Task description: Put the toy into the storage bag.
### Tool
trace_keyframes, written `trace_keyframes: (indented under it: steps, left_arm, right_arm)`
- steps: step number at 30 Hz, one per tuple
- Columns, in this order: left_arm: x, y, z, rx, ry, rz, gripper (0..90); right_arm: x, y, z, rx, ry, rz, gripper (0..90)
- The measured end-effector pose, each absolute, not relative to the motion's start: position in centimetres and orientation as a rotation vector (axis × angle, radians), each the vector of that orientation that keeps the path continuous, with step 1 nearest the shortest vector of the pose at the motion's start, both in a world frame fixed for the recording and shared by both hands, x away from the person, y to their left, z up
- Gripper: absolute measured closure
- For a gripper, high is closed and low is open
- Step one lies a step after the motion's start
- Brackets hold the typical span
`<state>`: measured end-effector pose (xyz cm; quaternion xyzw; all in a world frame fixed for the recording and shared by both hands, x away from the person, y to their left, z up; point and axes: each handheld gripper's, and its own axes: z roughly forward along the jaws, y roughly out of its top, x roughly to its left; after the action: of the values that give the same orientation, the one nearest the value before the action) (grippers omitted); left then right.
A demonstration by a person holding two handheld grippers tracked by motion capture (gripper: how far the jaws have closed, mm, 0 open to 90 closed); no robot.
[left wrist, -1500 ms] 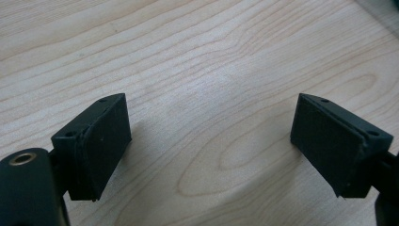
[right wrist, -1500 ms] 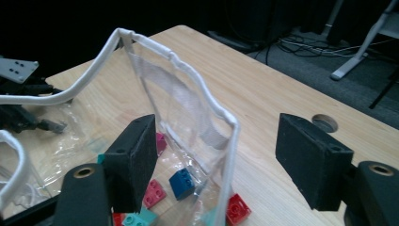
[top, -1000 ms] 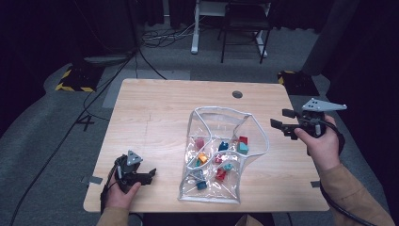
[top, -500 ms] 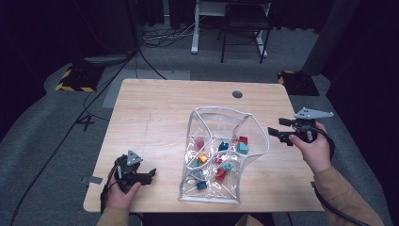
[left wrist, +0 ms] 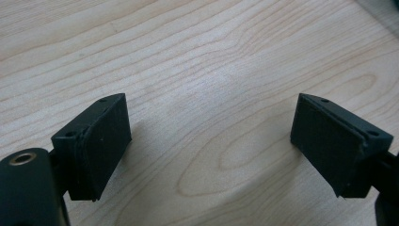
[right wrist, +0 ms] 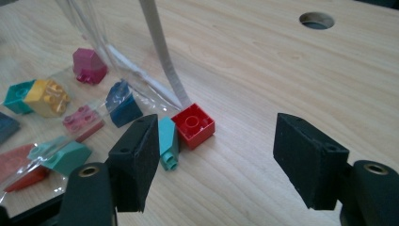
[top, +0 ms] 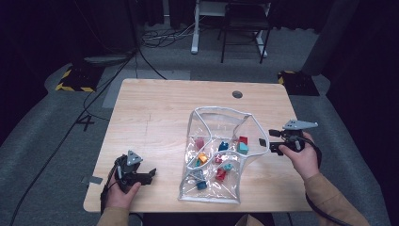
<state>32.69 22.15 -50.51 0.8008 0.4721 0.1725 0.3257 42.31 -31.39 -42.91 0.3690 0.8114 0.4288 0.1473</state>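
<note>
- The right gripper [right wrist: 214, 160] is held low over the table [right wrist: 291, 70], jaws apart and empty; they have just been closing slightly, with nothing between them.
- The red brick [right wrist: 193, 125] lies just ahead of the left jaw, left of the gap's centre, touching the teal brick [right wrist: 167, 141].
- The gap is best centred over the red brick before closing, so that the teal brick is not caught.
- The bag [top: 214, 155] rim runs just behind the red brick; it is to be kept clear of the pads.
- The left gripper [left wrist: 211, 146] is rested open and empty over bare wood, well apart from the bag.
</note>
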Motion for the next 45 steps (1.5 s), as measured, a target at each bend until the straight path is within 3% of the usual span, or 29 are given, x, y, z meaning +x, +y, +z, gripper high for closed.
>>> trace_keyframes:
  steps: [11, 17, 26, 45]
  left_arm:
    - [32.7, 22.1, -50.5, 2.099, 1.238, 0.453, 13.0]
    - [32.7, 22.1, -50.5, 2.098, 1.241, 0.452, 13.0]
    - [32.7, 22.1, -50.5, 2.098, 1.240, 0.453, 13.0]
    - [32.7, 22.1, -50.5, 2.098, 1.241, 0.452, 13.0]
  right_arm:
    - [41.7, -29.7, -46.1, 1.025, 2.407, 1.215, 34.5]
    - [41.5, -28.5, -47.6, 0.998, 2.444, 1.226, 43.1]
    - [41.7, -27.1, -48.7, 0.921, 2.505, 1.186, 48.5]
    - [43.7, -25.7, -50.1, 0.909, 2.516, 1.206, 49.9]
